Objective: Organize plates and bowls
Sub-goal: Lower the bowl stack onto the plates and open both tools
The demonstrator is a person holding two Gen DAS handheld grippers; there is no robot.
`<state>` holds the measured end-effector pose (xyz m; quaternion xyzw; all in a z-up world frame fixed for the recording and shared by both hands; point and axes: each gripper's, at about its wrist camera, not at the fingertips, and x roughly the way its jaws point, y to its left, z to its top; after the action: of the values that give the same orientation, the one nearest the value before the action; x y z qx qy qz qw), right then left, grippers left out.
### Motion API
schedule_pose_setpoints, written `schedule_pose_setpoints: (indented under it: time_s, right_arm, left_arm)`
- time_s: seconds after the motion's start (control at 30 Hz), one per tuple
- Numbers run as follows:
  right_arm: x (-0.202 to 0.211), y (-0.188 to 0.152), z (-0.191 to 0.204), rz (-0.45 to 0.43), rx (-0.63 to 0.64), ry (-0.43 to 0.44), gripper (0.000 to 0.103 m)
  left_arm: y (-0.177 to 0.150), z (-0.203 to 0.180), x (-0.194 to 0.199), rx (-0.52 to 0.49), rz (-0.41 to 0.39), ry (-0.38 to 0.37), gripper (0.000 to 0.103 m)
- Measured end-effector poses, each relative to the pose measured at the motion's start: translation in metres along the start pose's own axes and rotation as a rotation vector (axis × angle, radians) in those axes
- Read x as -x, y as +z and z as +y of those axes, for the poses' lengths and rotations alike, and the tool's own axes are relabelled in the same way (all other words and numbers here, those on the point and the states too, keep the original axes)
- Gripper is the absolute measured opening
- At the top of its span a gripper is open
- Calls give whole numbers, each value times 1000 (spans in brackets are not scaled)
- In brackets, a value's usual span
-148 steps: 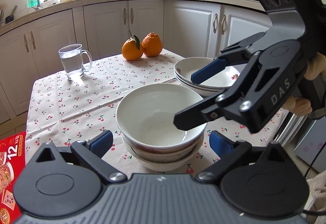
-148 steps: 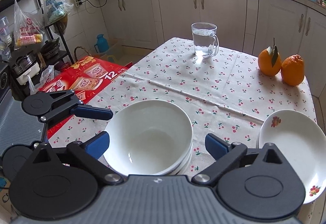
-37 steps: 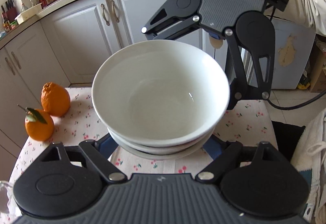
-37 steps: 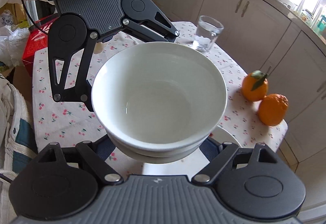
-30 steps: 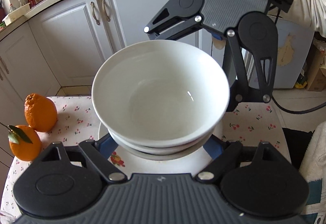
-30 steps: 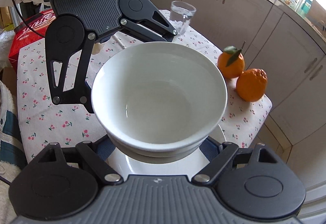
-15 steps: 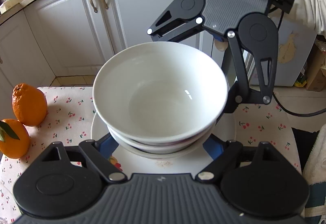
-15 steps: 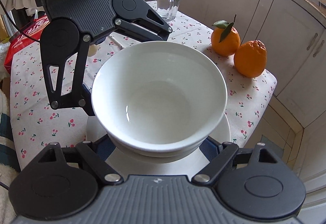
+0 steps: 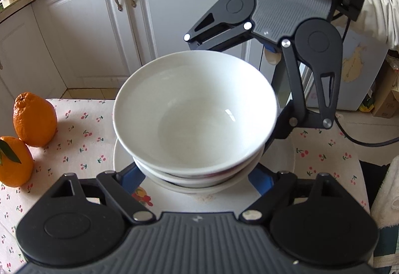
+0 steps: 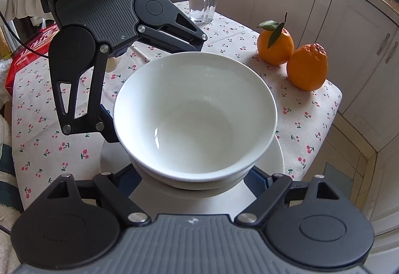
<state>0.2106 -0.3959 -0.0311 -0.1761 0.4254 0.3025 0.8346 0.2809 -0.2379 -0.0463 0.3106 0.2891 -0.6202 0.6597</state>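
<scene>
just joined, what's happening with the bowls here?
A person holds tongs in each hand, gripping a stack of white ceramic bowls from opposite sides: the left tongs on one side, the right tongs on the other. The stack is right over a white plate with a flower print on the cherry-print tablecloth; whether it rests on the plate yet is unclear. Two oranges and a glass mug of water sit untouched.
</scene>
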Motion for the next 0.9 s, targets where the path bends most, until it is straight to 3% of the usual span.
schedule_pose_setpoints:
  time_s: [0.2, 0.33, 0.53, 0.73, 0.9]
  right_arm:
    - [0, 1, 3, -1, -7, -23, 91]
    - [5, 0, 14, -3, -7, -63, 99]
    - [27, -7, 50, 2, -47, -172, 101]
    - [44, -9, 107, 44, -180, -477, 103]
    - [61, -20, 137, 18, -622, -716, 103]
  left_arm:
    - [-3, -5, 3, -4, -13, 38, 89]
    - [-7, -16, 15, -21, -38, 104, 93]
    - [-23, -49, 56, 53, -130, 280, 100]
    - [-35, -110, 89, 171, -247, 594, 102]
    - [-33, -151, 111, 386, -286, 724, 102]
